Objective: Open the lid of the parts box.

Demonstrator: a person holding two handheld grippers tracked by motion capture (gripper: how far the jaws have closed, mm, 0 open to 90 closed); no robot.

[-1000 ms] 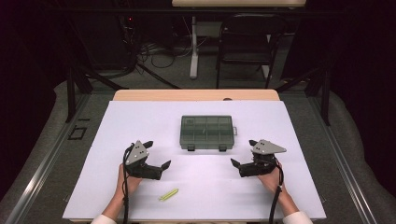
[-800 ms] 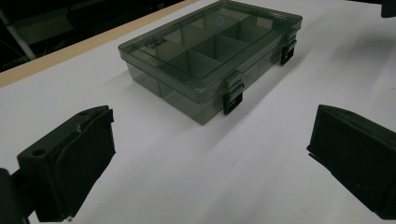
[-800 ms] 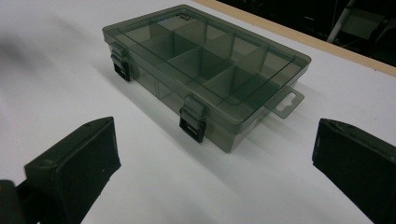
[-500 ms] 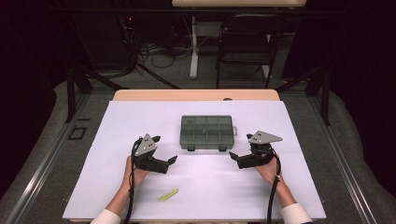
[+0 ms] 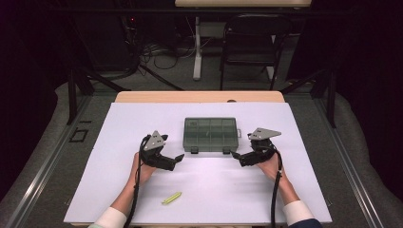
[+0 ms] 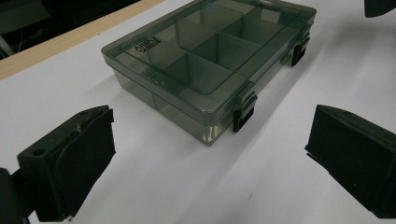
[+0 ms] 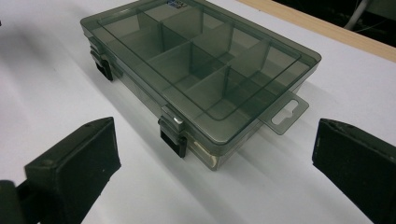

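- I see the grey box (image 5: 211,135) in the middle of the white table (image 5: 119,123). Its lid is shut.
- My left gripper (image 5: 177,159) sits at about 8 o'clock from the box, just beside its near left corner. Its jaws are spread wide and hold nothing.
- My right gripper (image 5: 236,156) sits at about 4 o'clock from the box, near its right clip (image 7: 173,135). Its jaws are spread wide too.
- A small yellow-green stick (image 5: 171,197) lies at 6 o'clock, near the table's front edge, well apart from the box.
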